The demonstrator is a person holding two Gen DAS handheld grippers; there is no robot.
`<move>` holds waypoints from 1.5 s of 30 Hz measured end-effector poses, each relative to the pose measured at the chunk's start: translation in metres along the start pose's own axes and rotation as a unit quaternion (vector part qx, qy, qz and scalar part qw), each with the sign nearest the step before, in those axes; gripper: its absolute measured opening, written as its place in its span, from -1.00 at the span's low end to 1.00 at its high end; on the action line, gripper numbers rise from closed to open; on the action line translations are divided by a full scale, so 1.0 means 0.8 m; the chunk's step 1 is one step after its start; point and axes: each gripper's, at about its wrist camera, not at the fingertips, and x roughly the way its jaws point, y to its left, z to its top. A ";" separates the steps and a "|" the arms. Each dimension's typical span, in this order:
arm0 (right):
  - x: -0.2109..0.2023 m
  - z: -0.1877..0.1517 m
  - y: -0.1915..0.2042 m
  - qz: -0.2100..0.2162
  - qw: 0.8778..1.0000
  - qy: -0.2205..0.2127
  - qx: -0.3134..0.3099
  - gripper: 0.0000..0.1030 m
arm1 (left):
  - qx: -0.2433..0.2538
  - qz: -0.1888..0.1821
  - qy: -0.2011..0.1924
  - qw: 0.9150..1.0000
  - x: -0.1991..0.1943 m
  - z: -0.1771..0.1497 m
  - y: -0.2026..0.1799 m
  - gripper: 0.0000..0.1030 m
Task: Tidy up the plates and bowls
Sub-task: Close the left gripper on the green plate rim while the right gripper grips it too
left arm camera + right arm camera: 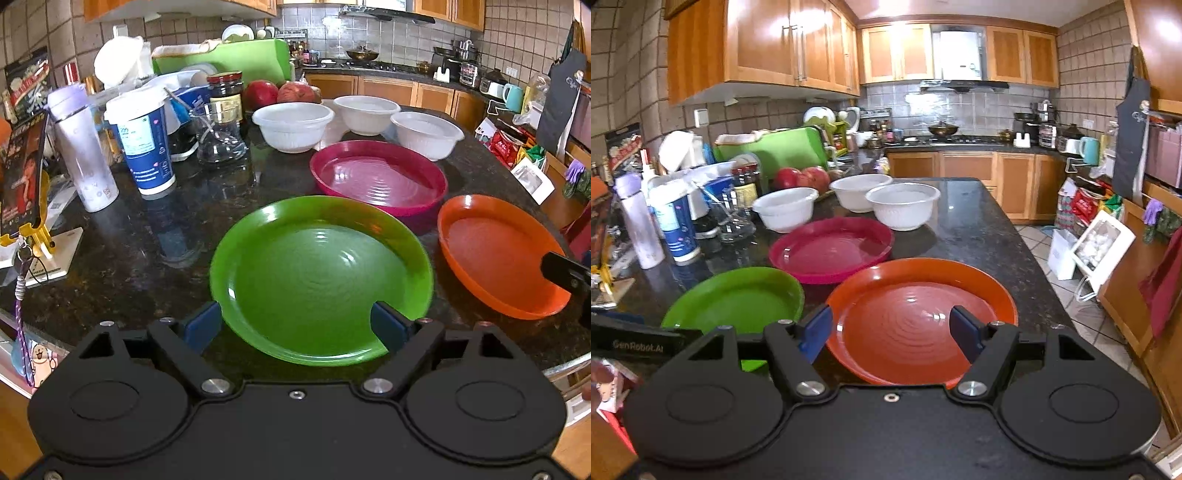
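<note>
Plates and bowls all apart on the dark tabletop (140,258), none stacked or nested, so, judging by that, organising barely begun and everything left to do. Taking the pink plate (380,177) as landmark: green plate (317,280) just in front of it, toward the cameras, its far rim close to the pink rim but whether touching cannot be told; orange plate (919,317) in front and to the right, near but apart; three white bowls behind it, left bowl (293,125), middle bowl (366,112) and right bowl (426,134), the right one just beside the pink rim. Left tool (299,325) spread wide, blue pads either side of the green plate's near rim, right pad over the plate edge, pinching nothing. Right tool (894,332) likewise spread, pads straddling the near part of the orange plate, not closed on it. Probably both poised for a first pickup, though only a guess. Hard to make out: whether either pad actually touches a plate or hovers above; near rims of both plates hidden under the tool bodies; bowl insides seemingly bare, yet glare hides detail. Left of the pink plate, clutter of a blue cup (146,147), a pale bottle (81,147) and a glass jar (221,136), partly overlapping. Right edge of the orange plate cut by a black tool part in the left view.
</note>
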 end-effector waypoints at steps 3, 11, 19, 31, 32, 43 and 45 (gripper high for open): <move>0.000 0.006 0.012 0.020 1.000 0.007 -0.004 0.43 | -0.002 0.001 0.000 1.000 0.003 0.006 0.023 0.70; 0.029 0.018 0.067 0.079 0.996 0.038 -0.008 0.32 | 0.021 -0.018 0.003 1.000 0.014 0.023 0.074 0.61; 0.076 0.012 0.112 0.042 0.994 0.091 0.032 0.14 | 0.084 -0.078 0.034 0.993 0.043 0.039 0.098 0.33; 0.101 -0.009 0.139 -0.049 0.987 0.123 0.087 0.03 | 0.157 -0.156 0.058 0.973 0.087 0.059 0.108 0.30; 0.103 -0.010 0.140 -0.050 0.987 0.125 0.087 0.03 | 0.159 -0.156 0.062 0.973 0.090 0.060 0.107 0.30; 0.133 0.005 0.114 -0.008 0.986 0.148 0.072 -0.26 | 0.125 -0.135 0.083 0.979 0.110 0.072 0.088 0.06; 0.139 0.008 0.110 0.005 0.986 0.152 0.064 -0.34 | 0.115 -0.130 0.086 0.981 0.112 0.074 0.086 -0.04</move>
